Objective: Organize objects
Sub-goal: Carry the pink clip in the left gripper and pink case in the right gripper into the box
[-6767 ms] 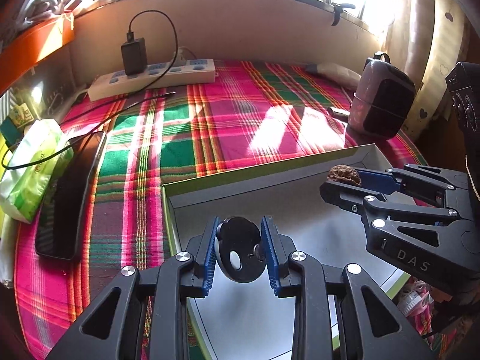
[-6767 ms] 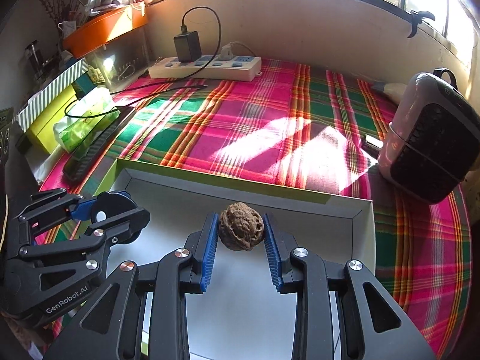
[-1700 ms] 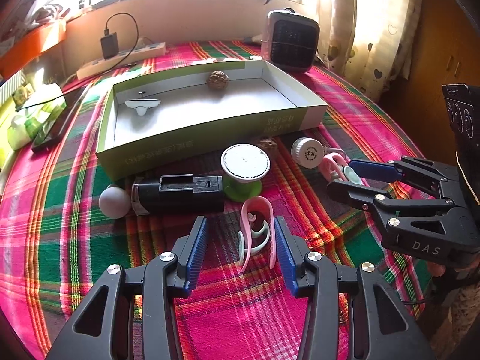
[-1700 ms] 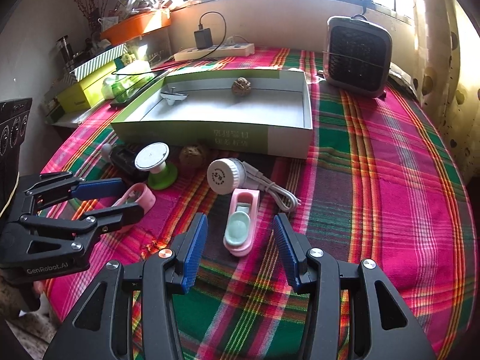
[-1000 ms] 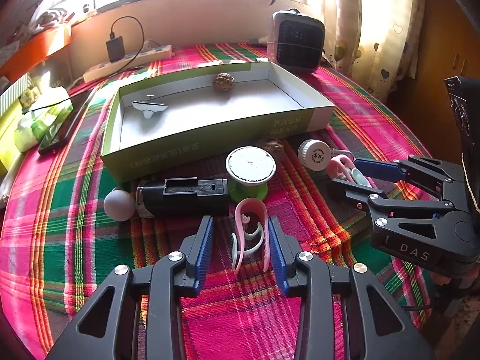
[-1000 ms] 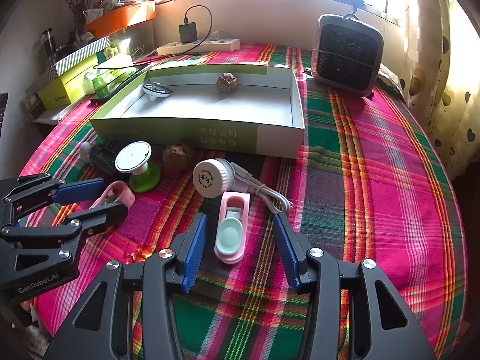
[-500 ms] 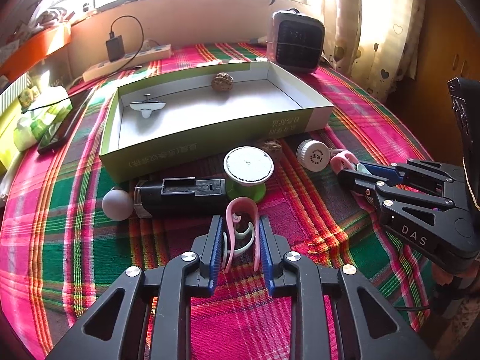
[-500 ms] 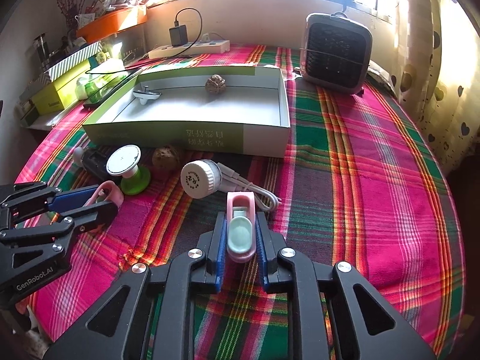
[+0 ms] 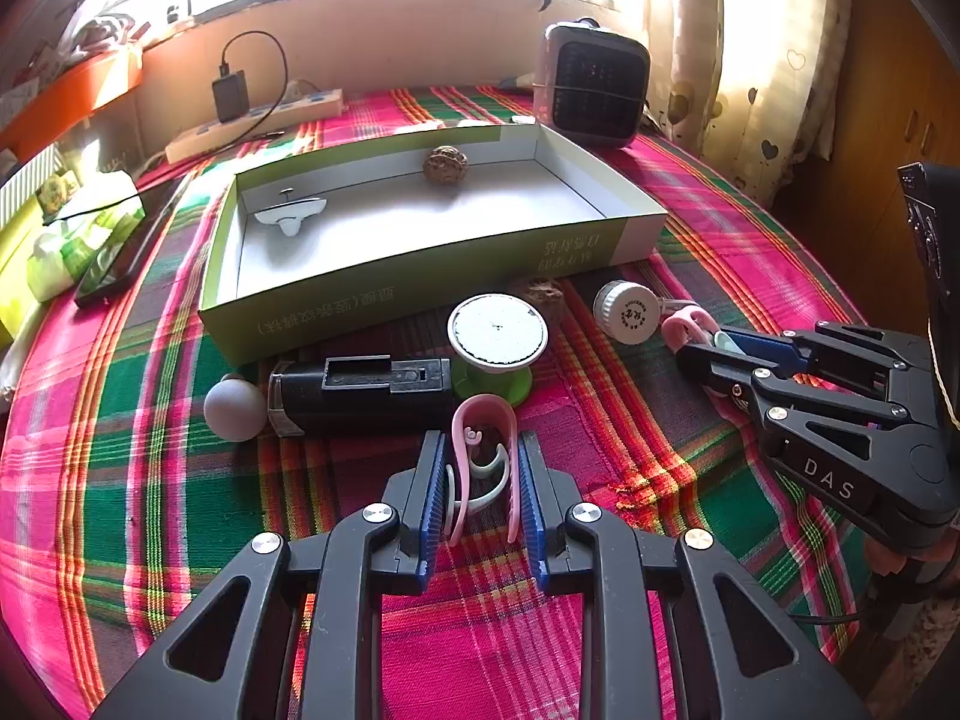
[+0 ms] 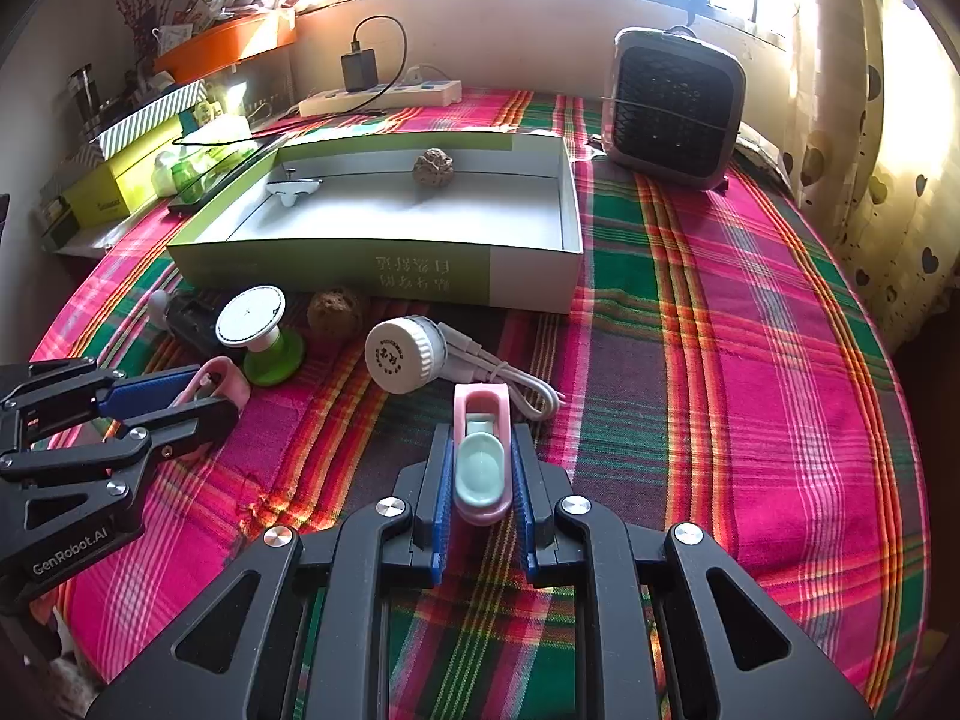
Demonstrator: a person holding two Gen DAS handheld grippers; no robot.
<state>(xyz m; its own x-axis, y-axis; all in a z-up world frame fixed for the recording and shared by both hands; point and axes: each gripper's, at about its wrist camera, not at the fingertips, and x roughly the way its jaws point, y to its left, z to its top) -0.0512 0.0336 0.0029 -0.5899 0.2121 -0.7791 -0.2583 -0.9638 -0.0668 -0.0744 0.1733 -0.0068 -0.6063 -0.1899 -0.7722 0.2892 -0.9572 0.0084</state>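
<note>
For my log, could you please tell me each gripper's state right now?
Left gripper: closed on the pink clip.
Right gripper: closed on the pink-and-mint clip.

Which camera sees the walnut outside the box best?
The right wrist view: the walnut sits in plain sight in front of the box. In the left wrist view only its top peeks out behind the white-topped stand.

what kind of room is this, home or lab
Most likely a home: a table by a sunny window, covered with a plaid cloth, a heart-print curtain at the side, and a small heater and power strip at the back.
</note>
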